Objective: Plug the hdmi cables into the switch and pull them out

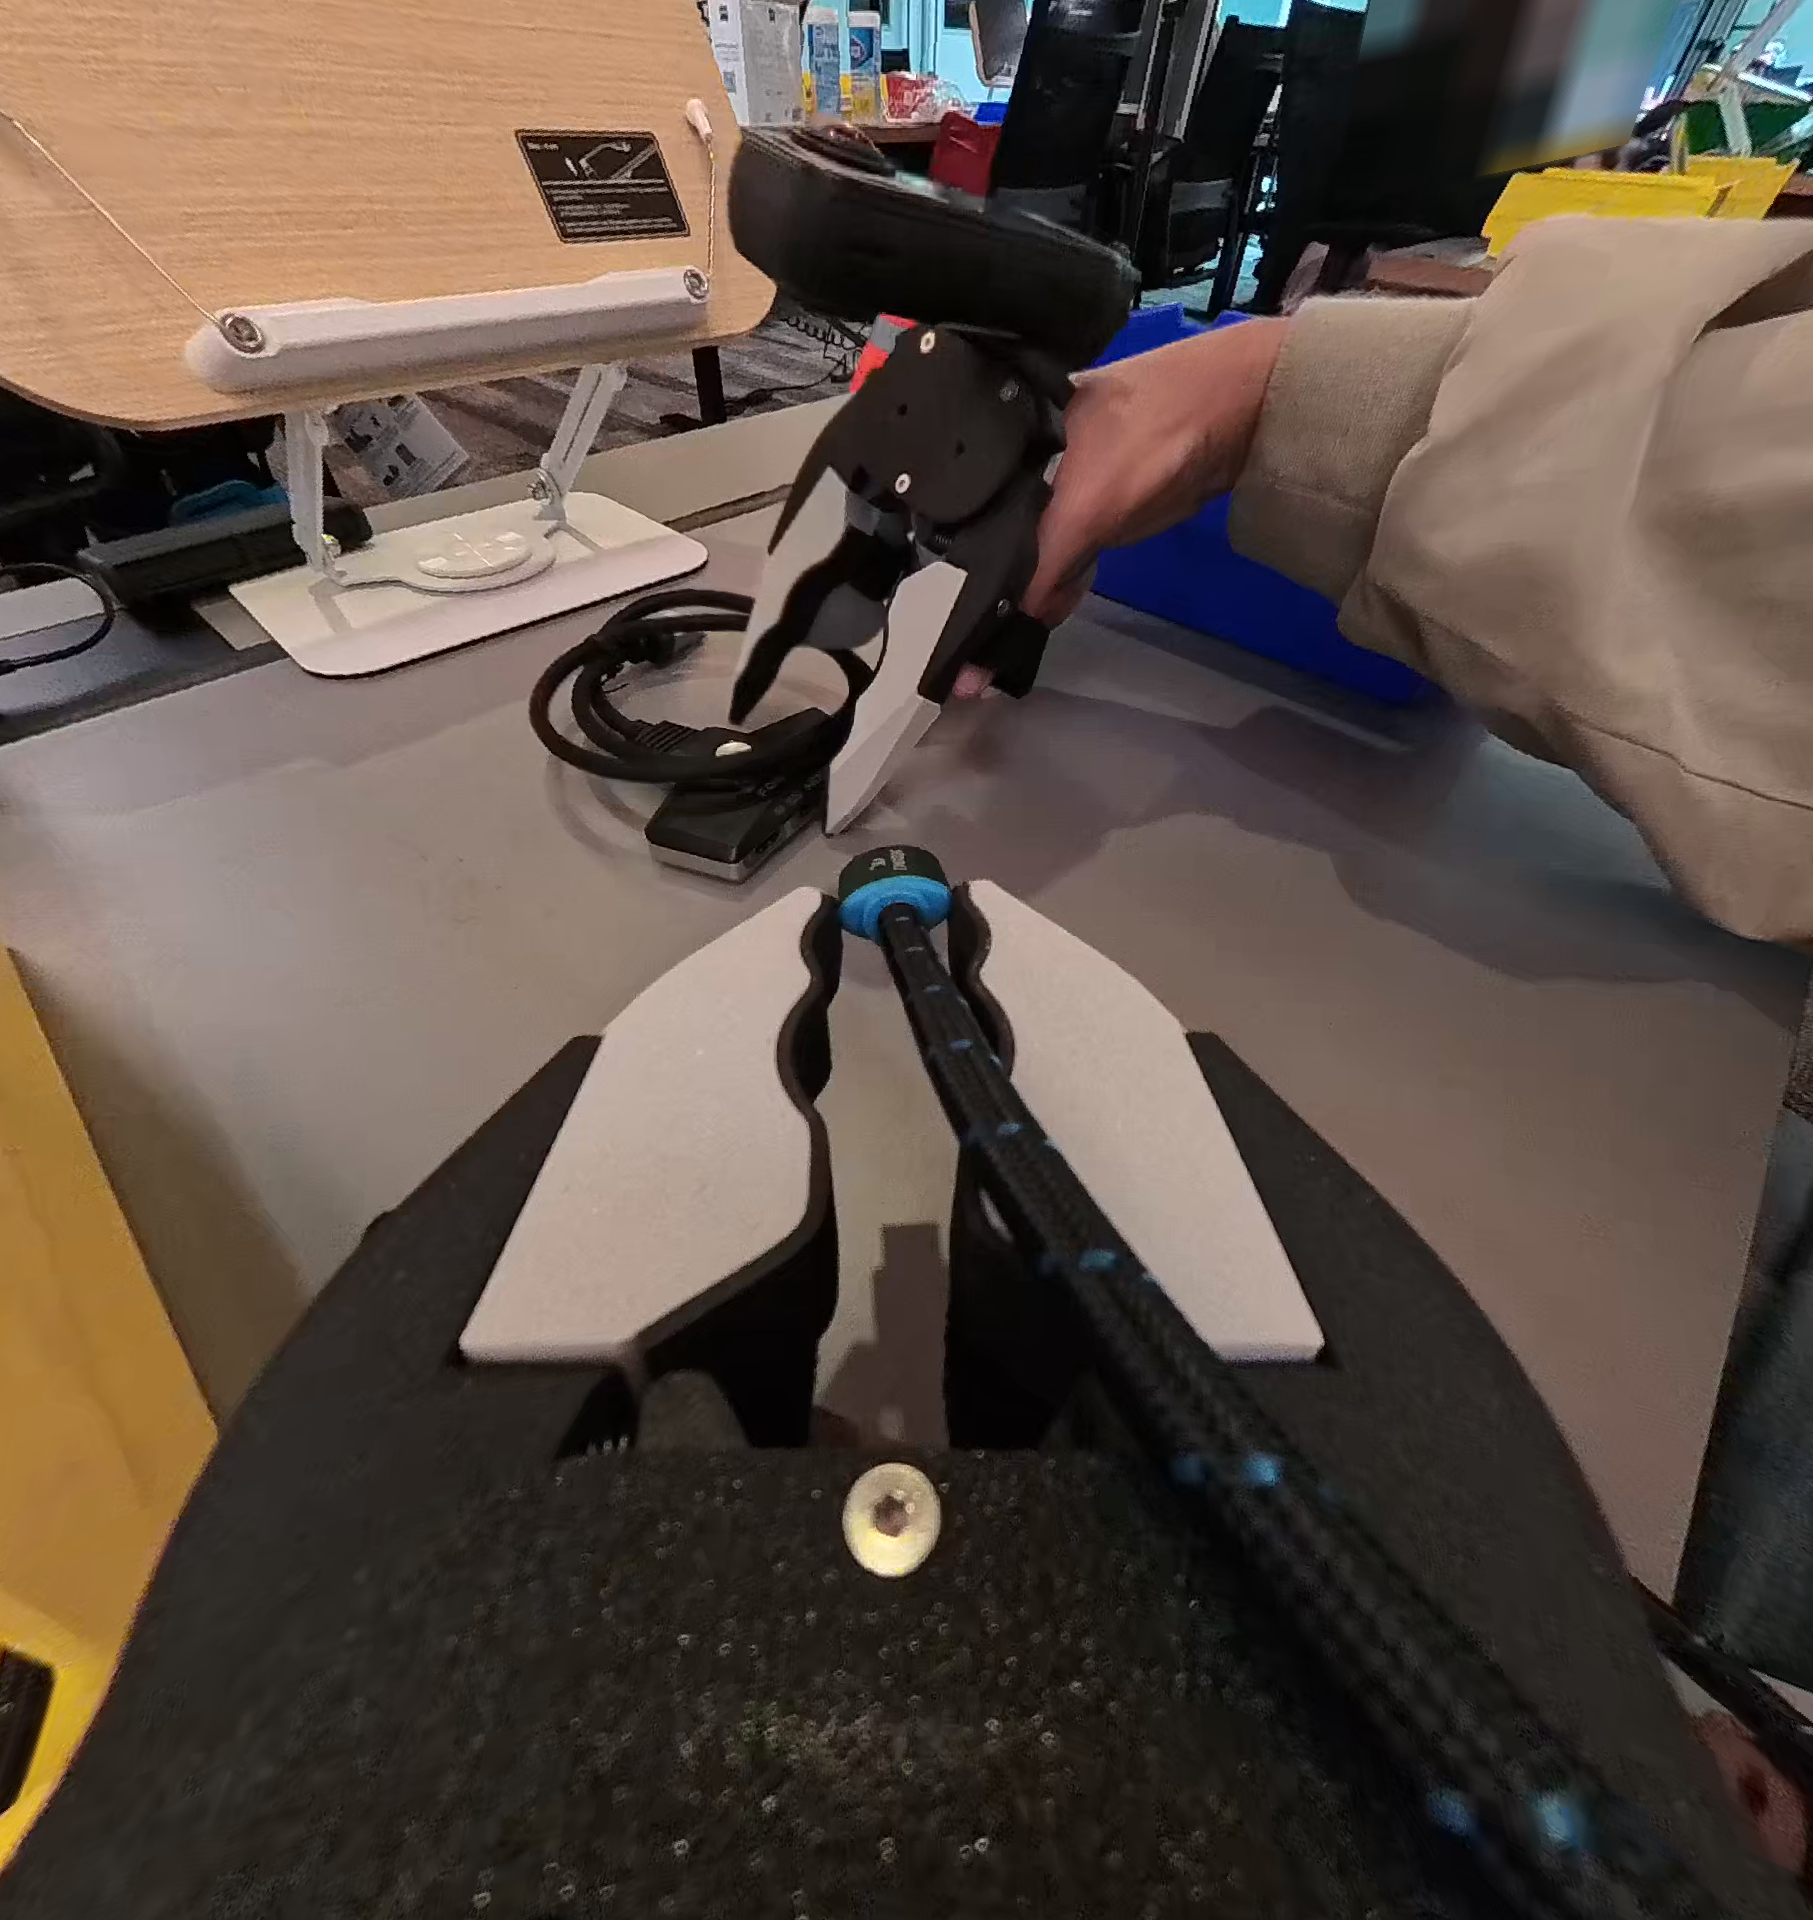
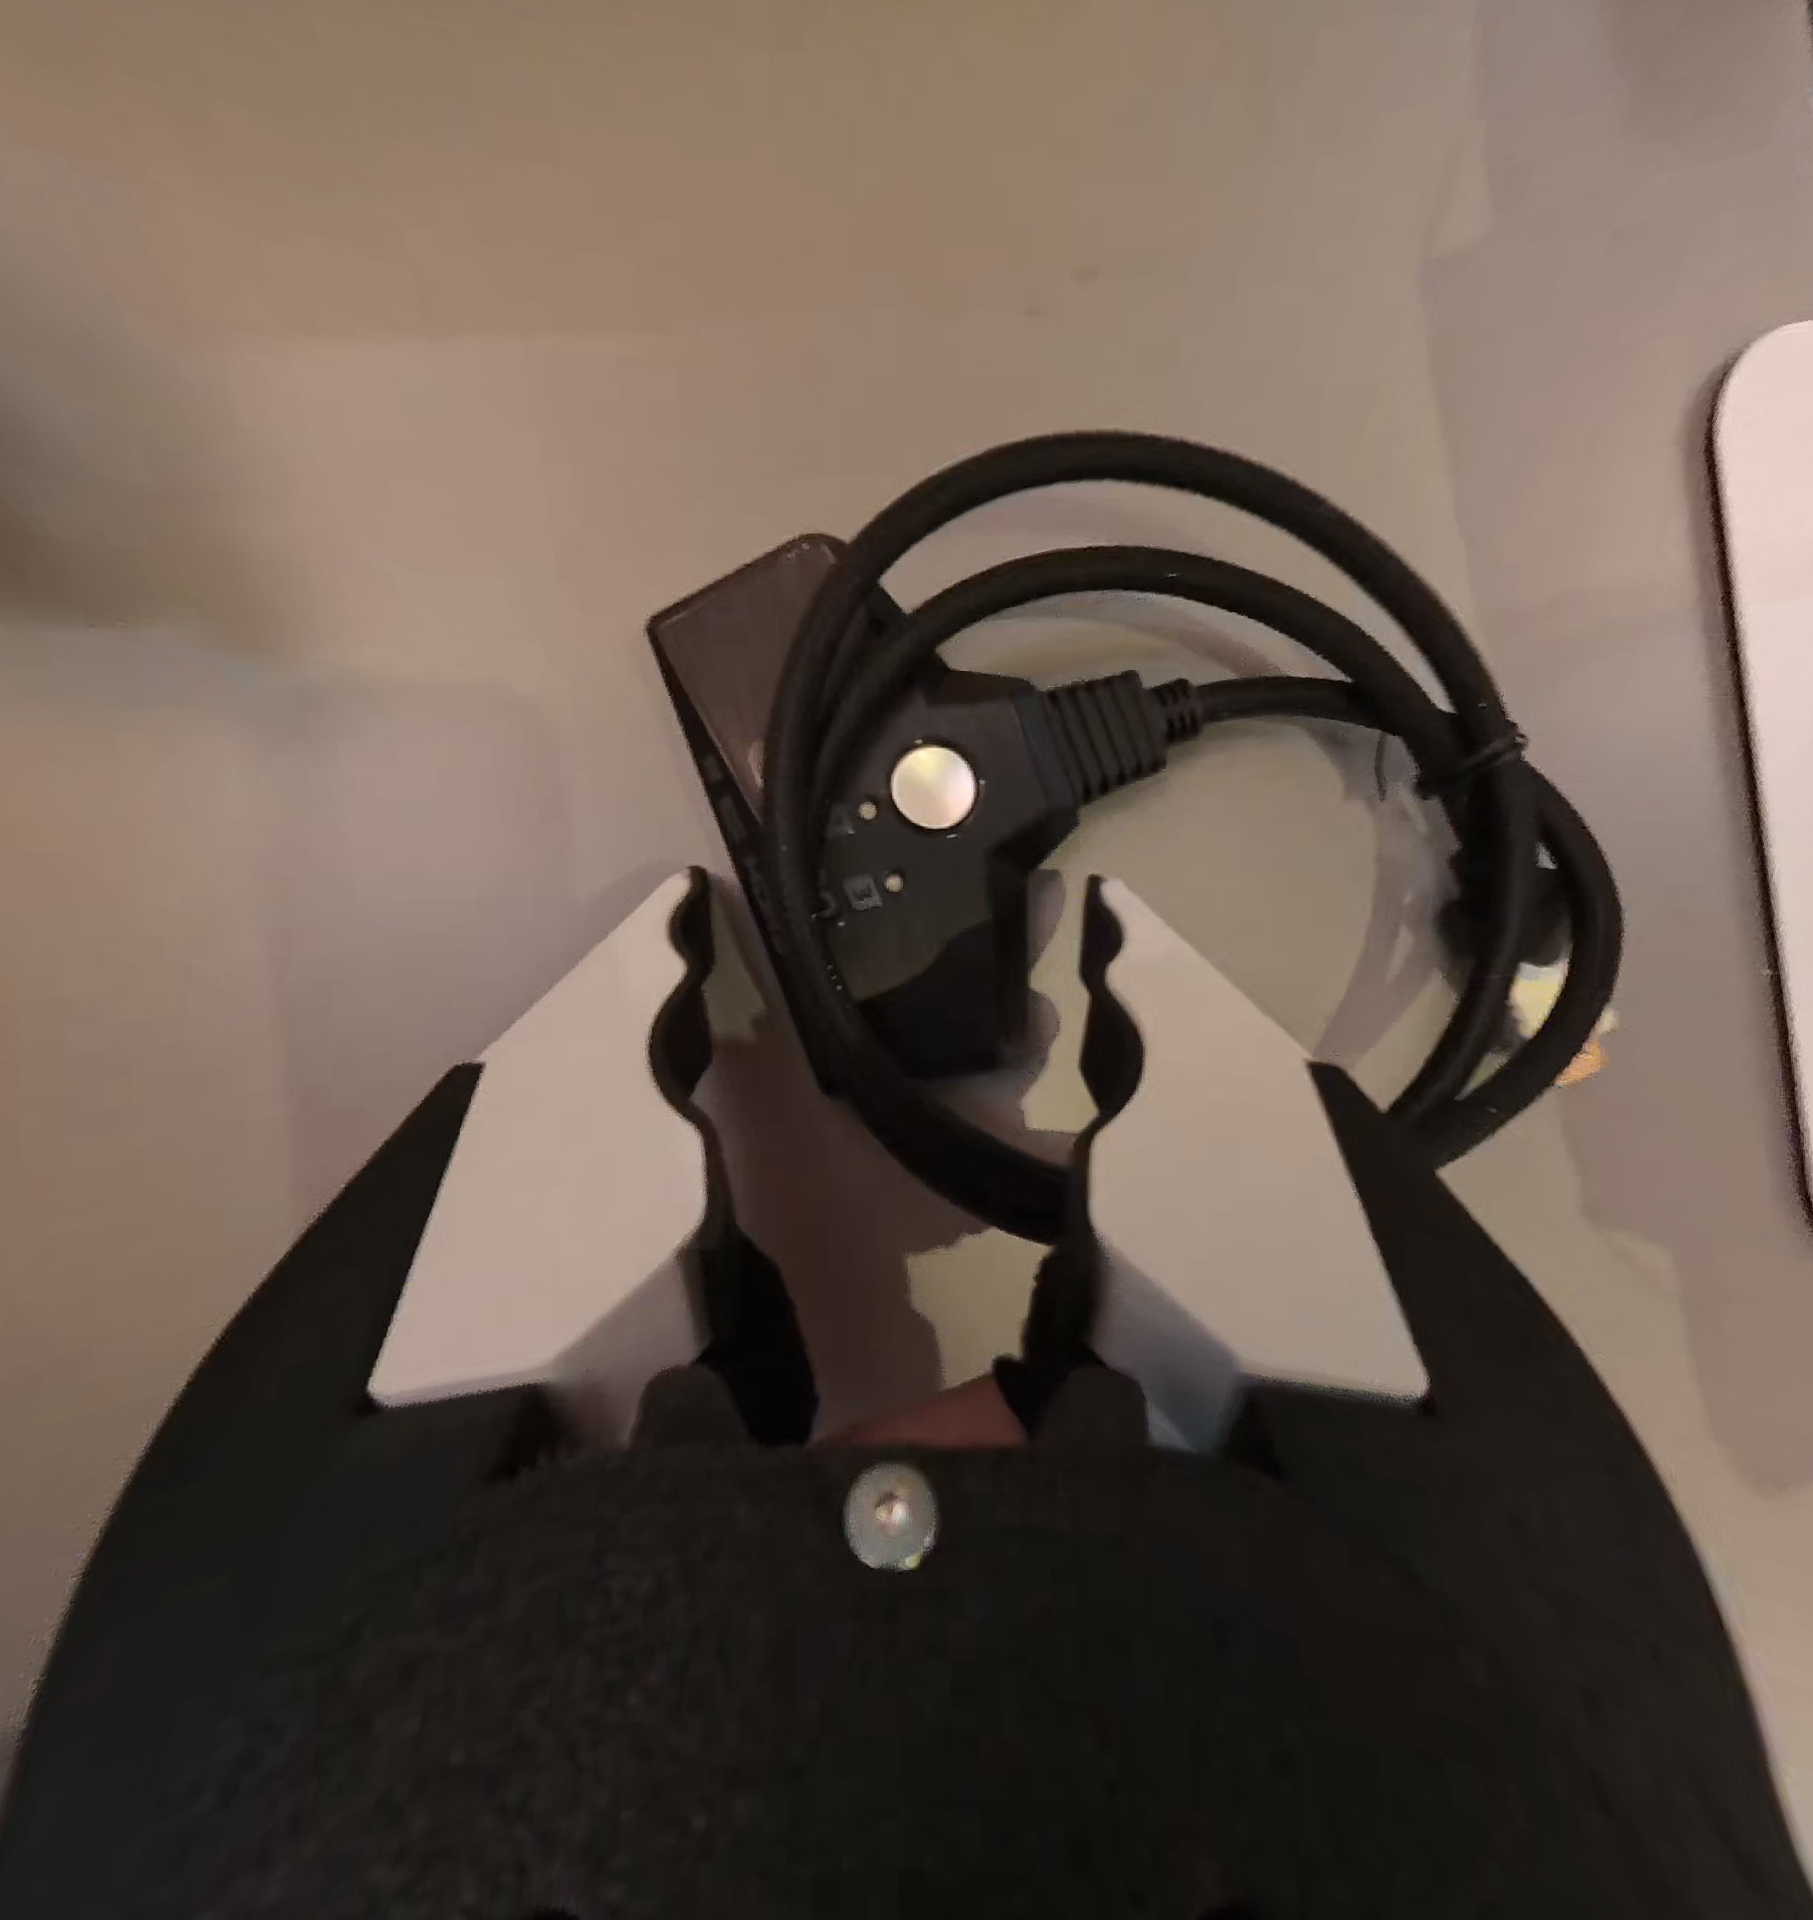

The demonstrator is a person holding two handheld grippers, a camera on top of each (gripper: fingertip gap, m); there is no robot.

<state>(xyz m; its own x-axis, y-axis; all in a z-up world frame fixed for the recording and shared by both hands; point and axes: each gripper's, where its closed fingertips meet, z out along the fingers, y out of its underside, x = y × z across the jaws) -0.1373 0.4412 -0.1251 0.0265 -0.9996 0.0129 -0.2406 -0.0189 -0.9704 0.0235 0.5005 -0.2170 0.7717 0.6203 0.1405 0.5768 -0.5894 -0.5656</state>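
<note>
Here switch (image 2: 881,831) just ahead of spread right jaws; cable plug (image 1: 891,891) pinched in left jaws

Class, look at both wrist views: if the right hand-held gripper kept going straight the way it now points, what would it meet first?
Most likely the black HDMI switch: the open right hand-held gripper points down at it, with the coiled cable just beyond. Depth is unclear.

The left tongs (image 1: 894,914) are showing pale grey pointed fingers (image 1: 673,1143) with wavy black inner edges, sitting in a speckled black body with one silver screw (image 1: 891,1519) in the middle. The right tongs (image 2: 891,904) are looking the same, with their own screw (image 2: 889,1536). The person is wearing a loose beige sleeve (image 1: 1567,540) on the hand (image 1: 1130,468) gripping the right tongs' black handle.
</note>
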